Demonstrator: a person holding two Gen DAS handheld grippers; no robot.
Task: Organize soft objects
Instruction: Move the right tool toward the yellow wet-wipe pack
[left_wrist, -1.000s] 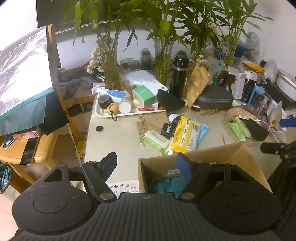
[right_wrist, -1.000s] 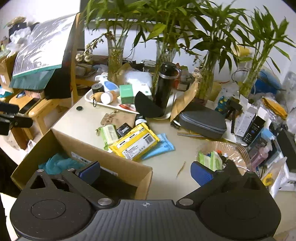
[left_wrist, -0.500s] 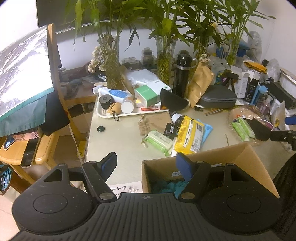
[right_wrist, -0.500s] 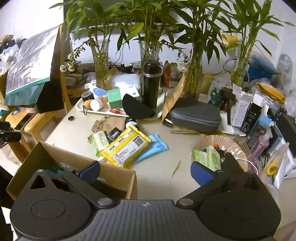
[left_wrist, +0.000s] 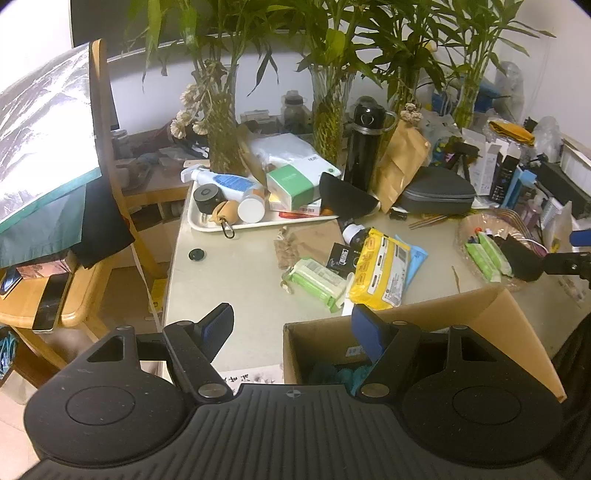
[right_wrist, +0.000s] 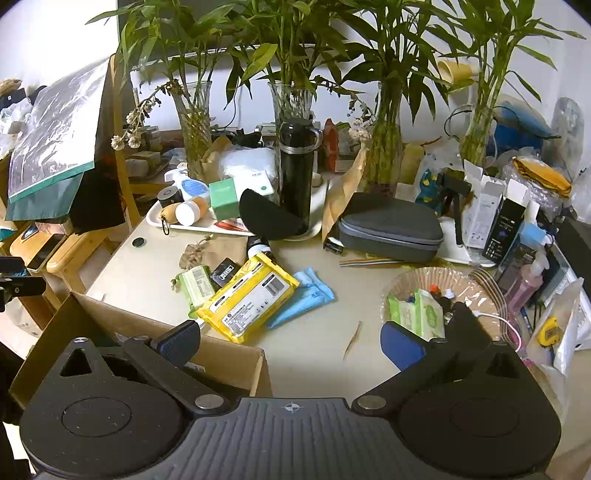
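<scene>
A yellow wipes pack (left_wrist: 380, 273) (right_wrist: 247, 297) lies mid-table on a light blue pack (left_wrist: 415, 258) (right_wrist: 304, 297), with a green pack (left_wrist: 317, 282) (right_wrist: 195, 284) to its left. An open cardboard box (left_wrist: 436, 317) (right_wrist: 122, 321) stands at the near edge with teal soft material (left_wrist: 343, 373) inside. A wicker basket (left_wrist: 476, 225) (right_wrist: 424, 277) on the right holds green packs (right_wrist: 417, 315). My left gripper (left_wrist: 291, 325) is open and empty over the box's left corner. My right gripper (right_wrist: 291, 339) is open and empty, between box and basket.
A white tray (left_wrist: 258, 221) of bottles and boxes, a black flask (right_wrist: 297, 173), glass vases of bamboo (right_wrist: 291, 103), a grey zip case (right_wrist: 391, 229) and boxes crowd the back. A wooden chair (left_wrist: 103, 155) with a phone stands left of the table.
Both grippers have drawn back and up a little; the right one has shifted right, so the box sits further left in its view. Both stay open and empty.
</scene>
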